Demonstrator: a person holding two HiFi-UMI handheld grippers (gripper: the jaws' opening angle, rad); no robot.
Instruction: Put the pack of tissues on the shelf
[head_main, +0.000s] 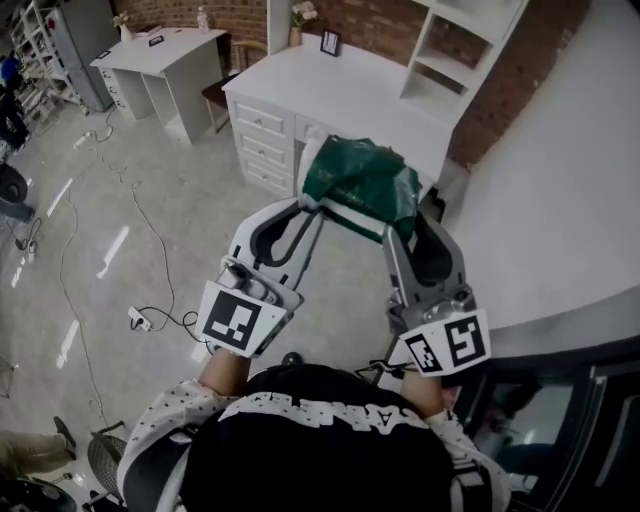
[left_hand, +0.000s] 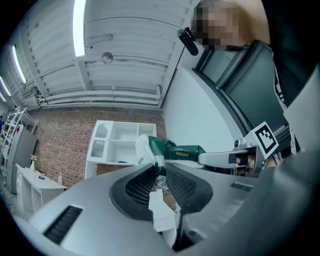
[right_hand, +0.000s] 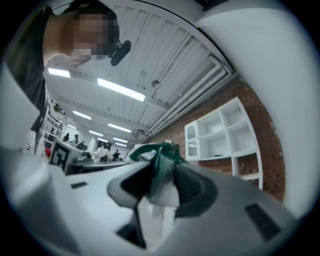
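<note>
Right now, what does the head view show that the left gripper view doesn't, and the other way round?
Only the head view: the white desk with drawers and the floor with its power strip.
Only the left gripper view: the ceiling light and a close look at the left gripper's jaws pinching the pack of tissues by its edge.
Both: that green pack, held between the left and right gripper, the white shelf and the brick wall.

- Red brick wall (head_main: 365, 20) runs behind a white desk (head_main: 340, 95) with drawers.
- White shelf unit (head_main: 462, 45) rises at its right end.
- Second white desk (head_main: 160, 55) stands far left.
- Glossy pale floor (head_main: 90, 200), cables (head_main: 150, 225) trailing.
- Strip light (left_hand: 79, 25) on white ceiling (left_hand: 130, 55).
</note>
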